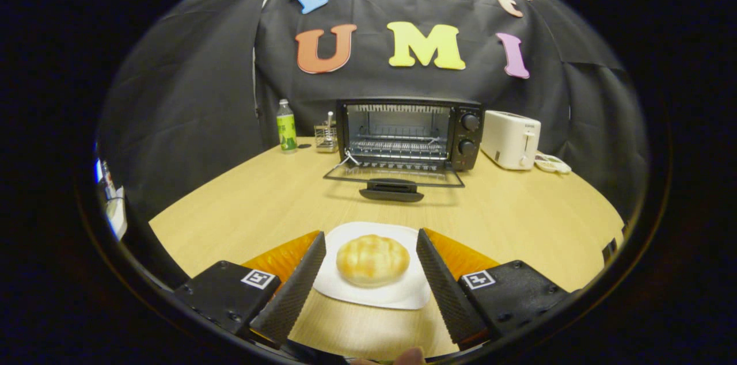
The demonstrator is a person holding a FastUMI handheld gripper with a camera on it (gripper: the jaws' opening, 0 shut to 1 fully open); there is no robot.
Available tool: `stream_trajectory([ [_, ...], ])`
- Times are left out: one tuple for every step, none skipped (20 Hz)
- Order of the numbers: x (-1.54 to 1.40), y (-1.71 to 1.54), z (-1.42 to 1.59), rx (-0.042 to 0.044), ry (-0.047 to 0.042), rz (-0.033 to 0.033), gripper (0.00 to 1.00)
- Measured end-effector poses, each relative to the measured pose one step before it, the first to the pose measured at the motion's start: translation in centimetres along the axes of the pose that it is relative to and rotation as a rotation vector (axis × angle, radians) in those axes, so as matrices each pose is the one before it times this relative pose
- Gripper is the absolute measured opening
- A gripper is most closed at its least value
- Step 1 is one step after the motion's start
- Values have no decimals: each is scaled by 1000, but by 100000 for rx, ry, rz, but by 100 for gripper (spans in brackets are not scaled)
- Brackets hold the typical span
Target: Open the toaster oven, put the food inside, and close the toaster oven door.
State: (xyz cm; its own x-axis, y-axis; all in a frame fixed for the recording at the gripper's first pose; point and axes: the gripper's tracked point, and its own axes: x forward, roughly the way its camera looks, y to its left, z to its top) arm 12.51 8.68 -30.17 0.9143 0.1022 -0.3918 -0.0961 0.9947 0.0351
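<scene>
A golden bread bun [372,260] rests on a white square plate [403,296] on the wooden table [518,221]. My gripper [371,238] is open, one finger on each side of the plate, and the bun lies between the fingers without either touching it. Beyond the plate, at the back of the table, stands the black toaster oven [410,133]. Its glass door [394,176] is folded down flat toward me, handle [391,189] in front. The wire rack [398,148] inside is bare.
Left of the oven stand a green-labelled bottle [286,126] and a small wire holder [326,136]. A white pop-up toaster [510,139] sits to the oven's right, with a small white object [553,163] beside it. Bare tabletop lies between plate and oven door.
</scene>
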Motion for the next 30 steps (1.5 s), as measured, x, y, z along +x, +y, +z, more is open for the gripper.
stream_trajectory([
  [197,-246,-596,-1331,1115,-1584,100],
  [200,-335,-221,-754,200,-1833,100],
  [367,-107,-540,-27,1238,-835,100],
  [297,116,-691,984,2269,330,100],
  [223,212,-470,1704,1931,800,100],
  [38,207,-133,1286,767,411,100],
  [17,91,-28,957,107,384,100],
  [201,158,-36,713,580,188,100],
  [171,-71,-285,437,552,-656,100],
  [224,-190,-288,729,1038,-1050,100],
  [328,-154,-471,1274,1402,-786,100],
  [237,33,-436,2147,1438,316,100],
  [146,202,-172,1280,222,-51,100],
  [115,-174,352,216,-1051,-1081,100],
  [136,75,-137,1002,400,-508,99],
  [-62,9,124,1069,-560,-220,98],
  [183,-111,45,1071,-140,-133,97],
  [56,-117,-24,1083,78,217,92],
  [-144,108,192,1220,-1055,534,87],
  [142,235,257,1986,-1133,1546,82],
  [-315,244,265,2331,-1477,1794,76],
  [50,-20,365,2371,-1156,905,70],
  [-126,-17,154,2788,-989,738,64],
  [-159,216,311,2905,-590,1270,59],
  [-22,331,160,3418,-515,1143,56],
  [-121,569,397,3187,-358,2218,53],
  [-228,859,549,2990,-1073,2342,52],
  [-84,768,721,3683,-1260,2808,51],
  [81,636,529,4313,-1092,2812,51],
  [218,768,979,5983,-1695,2827,51],
])
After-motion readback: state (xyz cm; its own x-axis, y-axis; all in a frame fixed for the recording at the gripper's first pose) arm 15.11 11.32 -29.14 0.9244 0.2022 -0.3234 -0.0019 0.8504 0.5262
